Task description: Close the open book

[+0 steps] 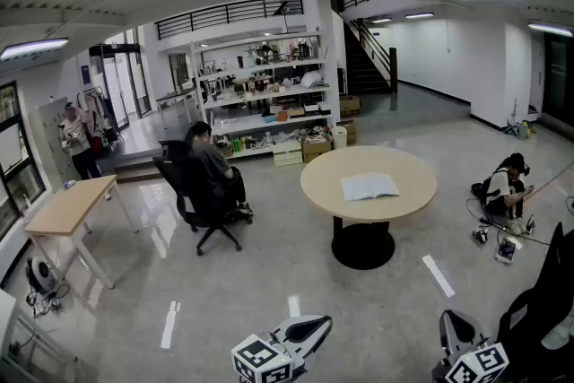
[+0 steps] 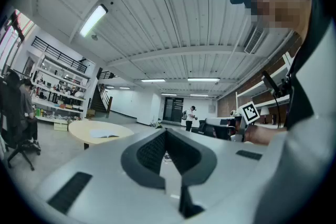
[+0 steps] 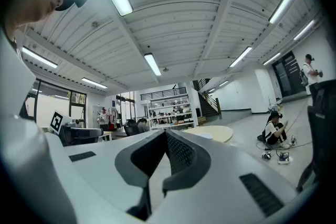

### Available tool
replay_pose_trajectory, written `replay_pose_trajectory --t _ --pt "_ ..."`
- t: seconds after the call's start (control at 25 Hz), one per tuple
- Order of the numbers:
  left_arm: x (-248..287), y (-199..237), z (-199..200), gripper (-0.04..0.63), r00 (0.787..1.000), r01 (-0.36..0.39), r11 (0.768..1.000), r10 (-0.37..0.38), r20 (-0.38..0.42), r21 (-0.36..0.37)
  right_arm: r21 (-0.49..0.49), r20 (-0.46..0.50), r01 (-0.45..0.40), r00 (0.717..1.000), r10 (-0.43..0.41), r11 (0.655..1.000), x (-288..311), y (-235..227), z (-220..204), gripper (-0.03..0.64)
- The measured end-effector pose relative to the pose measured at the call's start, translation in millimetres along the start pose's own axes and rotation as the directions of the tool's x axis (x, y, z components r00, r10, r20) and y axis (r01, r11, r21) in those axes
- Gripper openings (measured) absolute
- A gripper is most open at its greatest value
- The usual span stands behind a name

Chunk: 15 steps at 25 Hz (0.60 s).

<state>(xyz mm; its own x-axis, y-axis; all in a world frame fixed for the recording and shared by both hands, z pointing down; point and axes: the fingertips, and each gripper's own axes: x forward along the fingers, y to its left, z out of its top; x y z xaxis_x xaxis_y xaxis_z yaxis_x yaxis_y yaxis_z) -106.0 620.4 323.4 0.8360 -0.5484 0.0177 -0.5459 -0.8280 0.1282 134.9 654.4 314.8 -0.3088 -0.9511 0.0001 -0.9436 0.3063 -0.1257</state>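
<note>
— Wide grey floor (image 1: pixel 269 282), round table (image 1: pixel 318 184) well ahead. Where's the book?
— The book (image 1: pixel 369 187) lies open on that table, untouched; nothing's done yet.
— Grippers?
— Left gripper (image 1: pixel 308 330) and right gripper (image 1: pixel 454 329) are both clenched, empty, well short of it.

The left gripper (image 2: pixel 166 132) and right gripper (image 3: pixel 167 134) are presenting light grey shells, dark ribbed pads (image 2: pixel 151 152) and black-and-white marker cubes (image 1: pixel 263 361). The person is wearing a white sleeve (image 2: pixel 310 165).
</note>
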Motion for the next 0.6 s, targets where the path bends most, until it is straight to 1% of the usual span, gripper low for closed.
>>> replay_pose_trajectory --t 0.12,0.28,0.4,0.6 --pt "2 -1 -3 -0.011 1.000 0.004 1.000 -0.004 -0.002 -0.006 0.004 0.001 -0.002 1.000 0.002 1.000 2 0 -2 -0.002" --pt "4 -6 -2 -0.011 1.000 0.009 1.000 -0.009 -0.001 -0.013 0.051 0.015 -0.020 1.000 0.019 0.999 1 3 3 -0.002" --pt "1 -7 0 -0.011 1.000 0.004 1.000 -0.004 0.001 -0.015 0.032 0.020 -0.032 0.999 0.032 0.999 2 9 9 -0.003" --pt "2 -5 -2 -0.011 1.000 -0.001 1.000 0.001 0.005 -0.027 0.044 0.019 -0.035 0.999 0.035 0.998 3 12 9 -0.003"
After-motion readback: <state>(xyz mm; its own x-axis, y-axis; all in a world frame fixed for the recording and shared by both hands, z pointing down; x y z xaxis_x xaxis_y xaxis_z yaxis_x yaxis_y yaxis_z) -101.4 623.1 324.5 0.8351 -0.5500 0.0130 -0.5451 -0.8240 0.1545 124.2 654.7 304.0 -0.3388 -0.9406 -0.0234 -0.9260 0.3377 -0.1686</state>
